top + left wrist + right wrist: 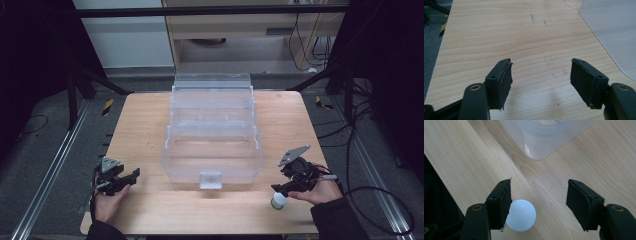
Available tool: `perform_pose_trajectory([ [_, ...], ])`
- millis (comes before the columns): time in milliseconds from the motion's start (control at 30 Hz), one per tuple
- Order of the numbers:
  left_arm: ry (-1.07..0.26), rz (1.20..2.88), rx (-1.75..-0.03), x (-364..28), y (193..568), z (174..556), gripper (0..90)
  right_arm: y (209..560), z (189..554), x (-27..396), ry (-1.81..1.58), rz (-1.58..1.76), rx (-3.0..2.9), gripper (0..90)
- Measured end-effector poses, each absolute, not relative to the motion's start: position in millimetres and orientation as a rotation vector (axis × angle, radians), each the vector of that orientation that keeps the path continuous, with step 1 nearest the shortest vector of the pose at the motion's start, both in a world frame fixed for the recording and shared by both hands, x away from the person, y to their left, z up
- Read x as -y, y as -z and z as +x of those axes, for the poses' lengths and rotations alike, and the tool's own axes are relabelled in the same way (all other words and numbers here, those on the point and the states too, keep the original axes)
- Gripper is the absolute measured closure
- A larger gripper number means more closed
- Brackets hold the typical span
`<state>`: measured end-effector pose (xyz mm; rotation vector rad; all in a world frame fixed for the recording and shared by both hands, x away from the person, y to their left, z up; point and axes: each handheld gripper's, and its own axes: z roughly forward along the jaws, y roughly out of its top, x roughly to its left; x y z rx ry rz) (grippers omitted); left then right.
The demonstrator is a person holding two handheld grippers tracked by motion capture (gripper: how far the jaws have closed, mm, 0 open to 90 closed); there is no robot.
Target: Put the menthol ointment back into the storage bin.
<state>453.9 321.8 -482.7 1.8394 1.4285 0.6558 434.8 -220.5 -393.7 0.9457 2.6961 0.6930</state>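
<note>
- We list a white-capped bottle (521,215) between our right hand-held gripper (539,202) jaws, one pad touching, not clamped.
- Our left hand-held gripper (541,82) gapes empty over the worktop (499,32).
- Clear box (212,135) mid-worktop.

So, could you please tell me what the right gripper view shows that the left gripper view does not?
Right gripper view: a small white-capped bottle stands between the right hand-held gripper's open pads, against one pad and apart from the other. Left gripper view: the left hand-held gripper is open over bare wood, and a yellow-black floor marker lies past the table edge. Both share the wooden table and a corner of the clear plastic box.
</note>
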Motion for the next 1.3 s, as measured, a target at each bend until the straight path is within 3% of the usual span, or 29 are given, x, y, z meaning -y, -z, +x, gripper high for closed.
perform_pose_trajectory([
  [867, -0.656, 1.847, -1.428, -321.6, 483.0, 454.0, 33.1, 416.7, 428.4, 210.8, -0.48, 0.862, -2.873, 33.6],
  [1300, -0.655, 1.849, -1.43, -321.3, 483.2, 454.2, 33.1, 429.1, 427.1, 213.8, -0.447, 0.874, -2.911, 38.8],
])
